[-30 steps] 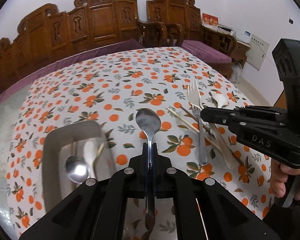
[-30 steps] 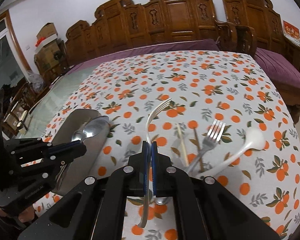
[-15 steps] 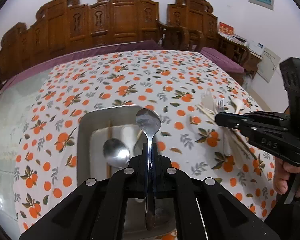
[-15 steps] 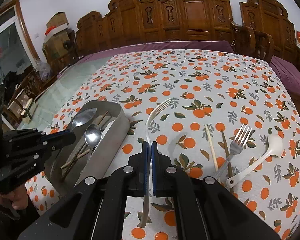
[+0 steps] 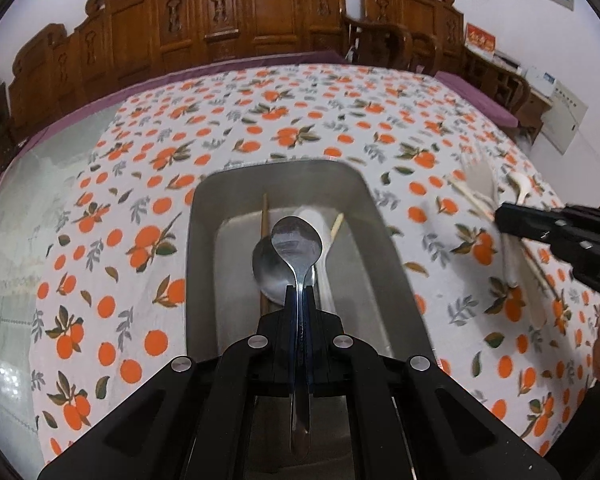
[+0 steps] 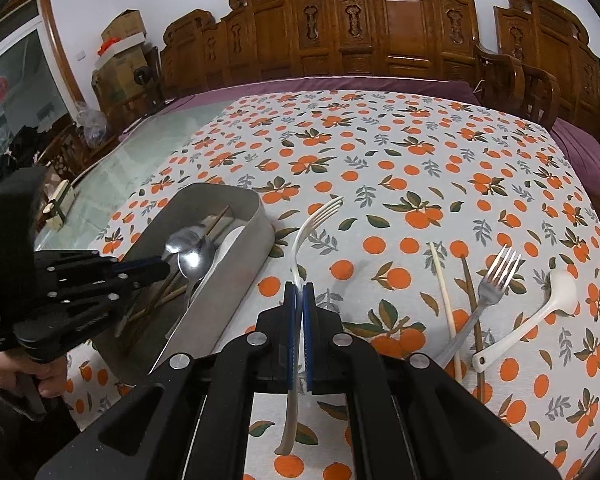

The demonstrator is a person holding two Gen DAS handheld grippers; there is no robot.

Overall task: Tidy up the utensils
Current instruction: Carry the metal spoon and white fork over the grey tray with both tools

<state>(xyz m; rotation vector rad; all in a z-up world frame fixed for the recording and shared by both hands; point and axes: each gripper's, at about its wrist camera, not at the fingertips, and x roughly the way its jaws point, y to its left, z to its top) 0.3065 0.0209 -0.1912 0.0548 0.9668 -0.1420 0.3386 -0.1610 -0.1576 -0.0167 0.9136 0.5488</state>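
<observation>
My left gripper is shut on a metal spoon and holds it above the metal tray. The tray holds another metal spoon, a white spoon and chopsticks. My right gripper is shut on a white plastic fork, held above the tablecloth to the right of the tray. In the right wrist view, the left gripper shows over the tray with its spoon.
On the orange-print tablecloth to the right lie a metal fork, a white ladle spoon and two loose chopsticks. Carved wooden chairs stand behind the table. Bare glass tabletop lies left.
My left gripper has carried the metal spoon leftward from over the cloth to above the tray. My right gripper with the white fork has drifted a little toward the tray.
</observation>
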